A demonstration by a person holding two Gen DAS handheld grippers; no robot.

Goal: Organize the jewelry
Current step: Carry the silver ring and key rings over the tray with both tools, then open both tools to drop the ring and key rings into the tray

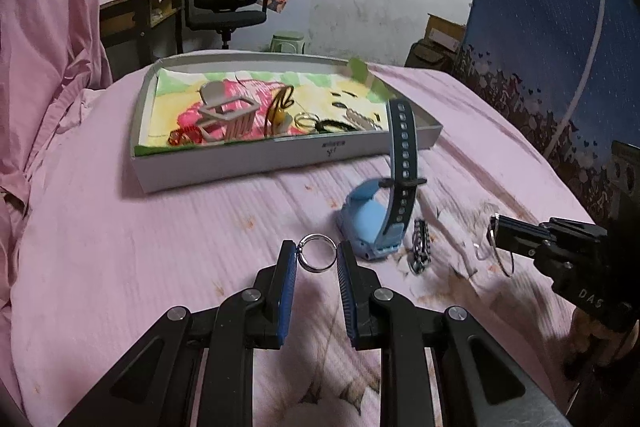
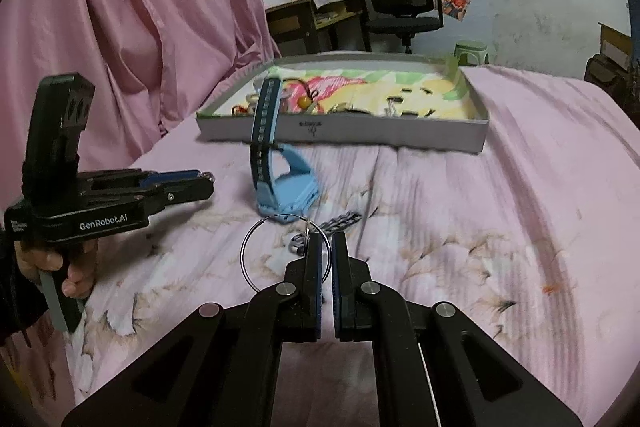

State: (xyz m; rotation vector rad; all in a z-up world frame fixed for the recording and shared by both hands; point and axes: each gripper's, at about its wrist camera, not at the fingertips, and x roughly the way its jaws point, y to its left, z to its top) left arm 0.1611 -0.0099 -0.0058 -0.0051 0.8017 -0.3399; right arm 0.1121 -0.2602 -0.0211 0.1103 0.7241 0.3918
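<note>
My left tongs (image 1: 317, 259) pinch a small ring (image 1: 318, 252) between the blue pads, held up off the bed (image 1: 120, 227) so I can carry it clear of the cloth. My right tongs (image 2: 327, 247) are nearly closed on a big hoop (image 2: 286, 251), gripped at its edge so the wire loop hangs out to the left; from the left camera the same hoop (image 1: 500, 249) dangles from the tips.

The box (image 1: 280, 157) sits further back on the bed, already holding several pieces, so I judge both items are headed there. The watch (image 1: 380, 211) stands on the bed between me and the box, its strap rising in front of the box wall, likely where it was dropped loose. A chain (image 1: 420, 247) lies just beside it, between the watch and the right tongs.

Hard to read: the box's contents are small and blurred, so I won't name each. From the right camera the chain (image 2: 340, 221) is partly hidden behind my tongs and the hoop. I cannot tell whether the hoop's clasp is fastened.
</note>
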